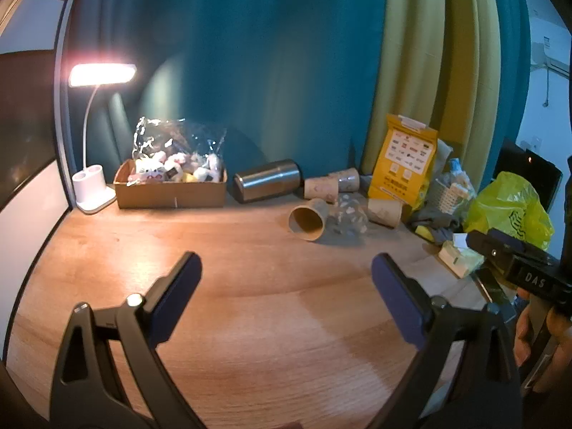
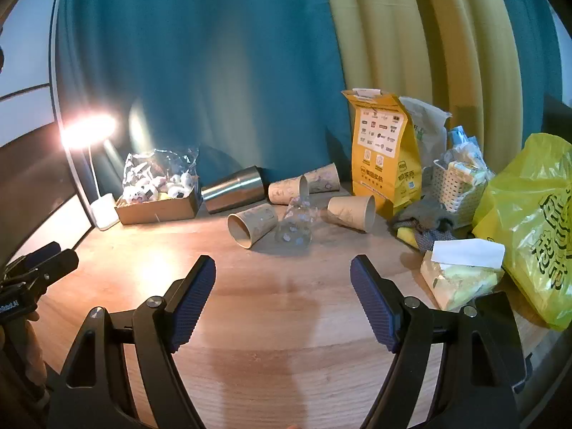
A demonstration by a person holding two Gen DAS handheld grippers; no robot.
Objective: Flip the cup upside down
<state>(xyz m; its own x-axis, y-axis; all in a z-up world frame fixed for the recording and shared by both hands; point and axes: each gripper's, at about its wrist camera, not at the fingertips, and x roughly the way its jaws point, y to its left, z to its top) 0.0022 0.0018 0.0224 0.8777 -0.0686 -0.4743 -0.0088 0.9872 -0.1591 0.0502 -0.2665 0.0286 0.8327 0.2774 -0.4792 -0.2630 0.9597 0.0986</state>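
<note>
The scene is dim overall, lit mainly by a desk lamp (image 1: 102, 74) at far left, whose head blows out to white glare with a pinkish halo. It casts a warm patch on the worktop (image 2: 153, 264) and a pale glow on the teal curtain (image 1: 250, 53). Soft shadows fall right of the steel tumbler (image 1: 266, 180). Fisheye distortion bends both views' edges, with dark vignetted corners.

Left gripper (image 1: 286, 279): jaws spread wide, nothing between the blue pads (image 1: 175, 300), held low and level. Right gripper (image 2: 282, 282): same, jaws wide, pads (image 2: 193, 296) bare. The two sit side by side, near edge, each visible at the margin of the other's view.
</note>
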